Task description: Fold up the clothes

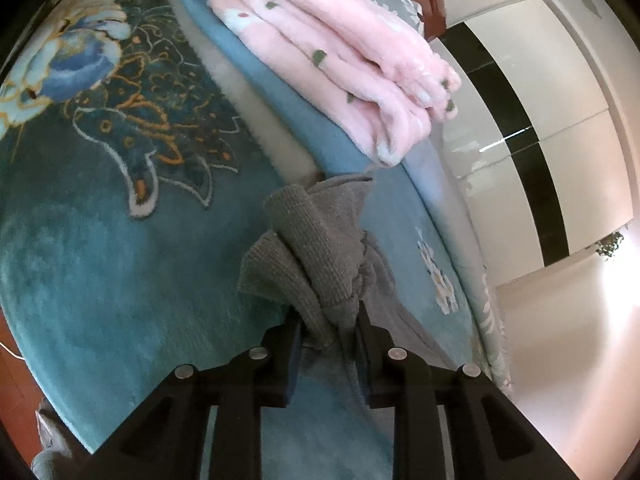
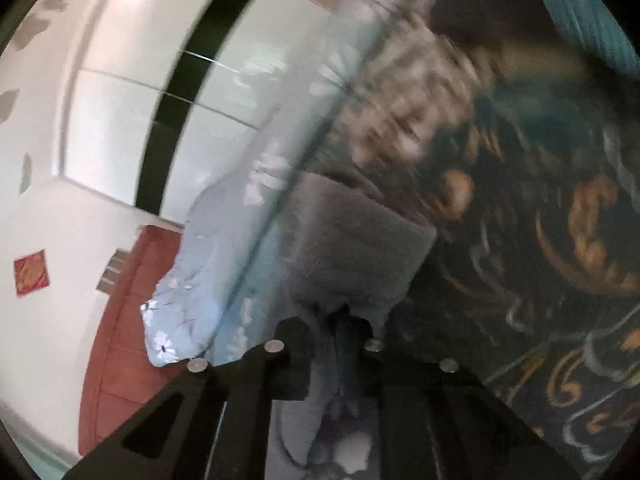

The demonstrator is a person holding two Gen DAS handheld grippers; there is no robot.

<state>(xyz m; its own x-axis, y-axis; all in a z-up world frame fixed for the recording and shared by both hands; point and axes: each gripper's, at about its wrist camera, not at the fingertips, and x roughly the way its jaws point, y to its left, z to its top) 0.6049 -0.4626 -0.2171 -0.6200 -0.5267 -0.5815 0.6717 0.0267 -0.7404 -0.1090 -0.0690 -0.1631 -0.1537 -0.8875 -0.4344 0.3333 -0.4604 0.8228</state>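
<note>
A grey knitted garment bunches up between the black fingers of my left gripper, which is shut on it above a teal floral blanket. In the right wrist view, which is motion-blurred, another part of the grey garment hangs in front of my right gripper. That gripper is shut on a fold of the grey cloth. The garment's full shape is hidden by the bunching.
A folded pink fleece blanket lies on a blue cover at the back. The bed's light blue flowered sheet edge drops off to a glossy pale floor. White cabinets with a black stripe stand beyond.
</note>
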